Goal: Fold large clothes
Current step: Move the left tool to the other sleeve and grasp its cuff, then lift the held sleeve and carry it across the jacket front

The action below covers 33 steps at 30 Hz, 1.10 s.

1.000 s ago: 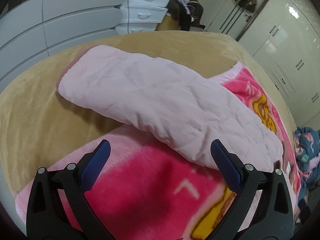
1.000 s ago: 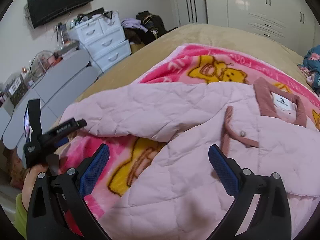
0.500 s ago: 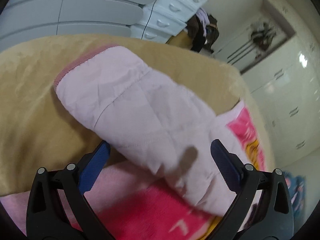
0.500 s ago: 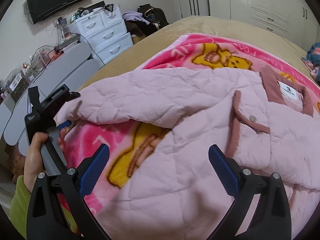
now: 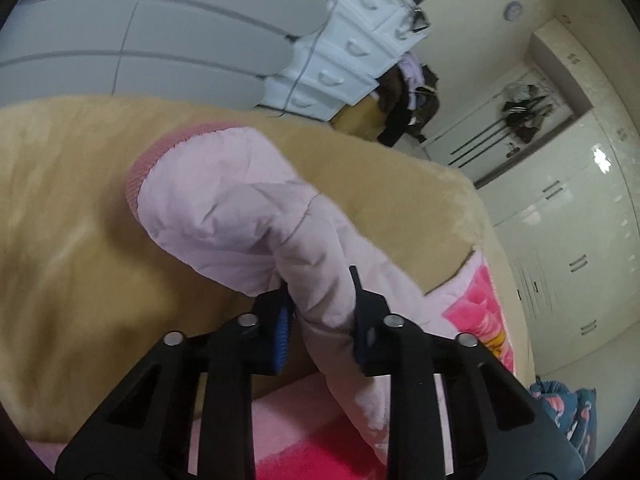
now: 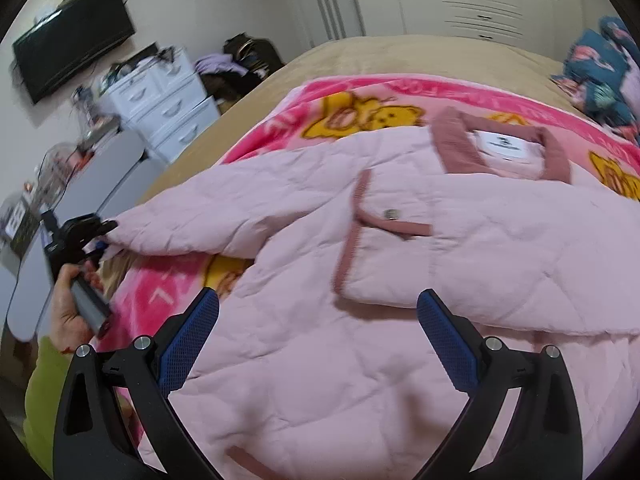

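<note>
Left gripper (image 5: 320, 304) jaws pinching jacket sleeve (image 5: 240, 216)

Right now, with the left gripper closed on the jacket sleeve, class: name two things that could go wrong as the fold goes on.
1. The left gripper pinches only a bunch of the puffy sleeve, well back from its cuff; the slick quilted fabric may slip out when swung over.
2. The right gripper hangs open above the jacket, pinning nothing, so pulling the sleeve could drag the body across the pink blanket and undo the folded front.
</note>
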Tool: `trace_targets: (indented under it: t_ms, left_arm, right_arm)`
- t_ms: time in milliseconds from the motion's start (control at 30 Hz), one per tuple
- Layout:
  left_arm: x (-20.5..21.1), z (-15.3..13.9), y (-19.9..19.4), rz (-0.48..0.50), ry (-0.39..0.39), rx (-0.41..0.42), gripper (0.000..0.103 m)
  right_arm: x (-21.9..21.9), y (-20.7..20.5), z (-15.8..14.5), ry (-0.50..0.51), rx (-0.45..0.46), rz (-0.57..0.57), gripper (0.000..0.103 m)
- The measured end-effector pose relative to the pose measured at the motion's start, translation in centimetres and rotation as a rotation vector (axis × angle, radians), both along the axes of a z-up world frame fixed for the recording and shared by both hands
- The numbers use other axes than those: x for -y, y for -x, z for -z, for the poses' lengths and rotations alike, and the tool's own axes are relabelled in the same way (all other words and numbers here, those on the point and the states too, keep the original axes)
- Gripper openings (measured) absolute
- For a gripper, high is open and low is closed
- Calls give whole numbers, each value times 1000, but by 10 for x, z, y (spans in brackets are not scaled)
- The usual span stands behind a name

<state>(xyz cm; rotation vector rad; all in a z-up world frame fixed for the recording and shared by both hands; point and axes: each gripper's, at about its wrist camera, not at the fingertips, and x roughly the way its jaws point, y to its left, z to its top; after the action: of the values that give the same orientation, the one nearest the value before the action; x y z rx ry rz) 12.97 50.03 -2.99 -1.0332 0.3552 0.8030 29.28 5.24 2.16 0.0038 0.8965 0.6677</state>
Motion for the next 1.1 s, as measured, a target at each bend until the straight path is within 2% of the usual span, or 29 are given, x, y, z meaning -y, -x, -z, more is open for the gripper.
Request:
trace_targets:
  t_ms: [300,467,600,833,1100]
  left_arm:
    - [24,-64,0,70,-141,71,11]
    - [57,-108,0,128,-249,110,10]
    - [85,-137,0,171,-304,142,10]
    - [136,-185,-18,261,-417,136,10]
    - [189,-216,-35,347,-510,127,10]
  right_arm:
    - [55,-4,4,-38,-33,107,99]
    - [96,0,-1,-67,-40,162,99]
    - [124,5,-6,-69,-25,204,99]
    - [175,15,-7,-153,-37,288,99]
    - [213,24,-8,-209,-50,349,99]
